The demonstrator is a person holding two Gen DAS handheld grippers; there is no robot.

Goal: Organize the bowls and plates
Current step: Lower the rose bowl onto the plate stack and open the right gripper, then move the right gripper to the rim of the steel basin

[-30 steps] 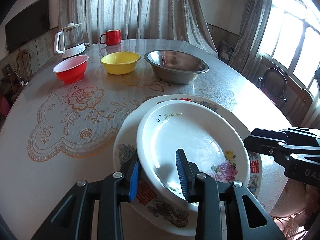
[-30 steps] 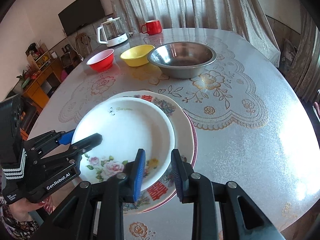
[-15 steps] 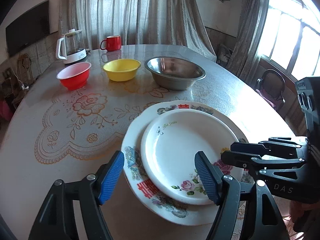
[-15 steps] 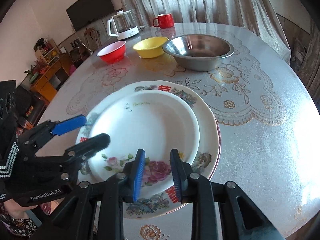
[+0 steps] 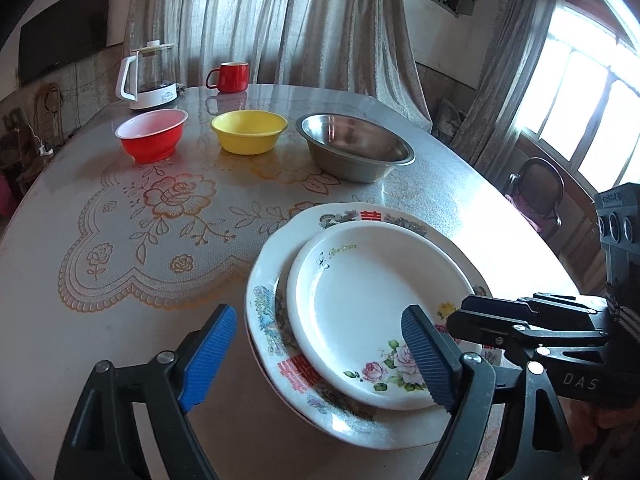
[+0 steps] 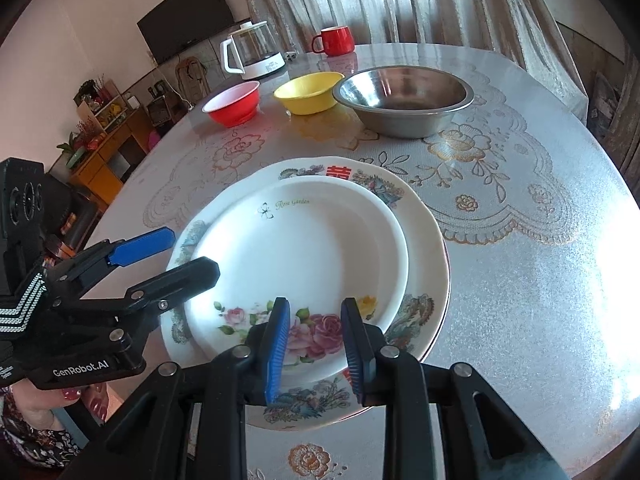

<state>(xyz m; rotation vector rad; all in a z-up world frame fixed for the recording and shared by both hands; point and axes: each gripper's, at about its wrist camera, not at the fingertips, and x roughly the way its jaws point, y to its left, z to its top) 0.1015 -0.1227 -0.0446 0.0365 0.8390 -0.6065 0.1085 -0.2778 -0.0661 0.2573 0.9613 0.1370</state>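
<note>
A small white rose plate (image 5: 376,308) (image 6: 304,264) lies on a larger patterned plate (image 5: 272,304) (image 6: 424,240) at the near edge of the round table. My left gripper (image 5: 320,356) is open and empty, just short of the plates; it also shows in the right wrist view (image 6: 180,252). My right gripper (image 6: 316,344) is partly open and empty, its jaws over the small plate's near rim; it also shows in the left wrist view (image 5: 472,316). A red bowl (image 5: 152,136) (image 6: 234,104), a yellow bowl (image 5: 249,131) (image 6: 308,92) and a steel bowl (image 5: 354,153) (image 6: 404,100) stand in a row farther back.
A glass kettle (image 5: 150,76) (image 6: 252,54) and a red mug (image 5: 230,77) (image 6: 335,41) stand at the table's far edge. A lace-pattern cloth (image 5: 168,216) covers the table. A chair (image 5: 536,196) stands by the window on the right.
My left gripper let go of the small plate, opened wide and drew back. The small plate now rests flat on the large plate. My right gripper has opened slightly.
</note>
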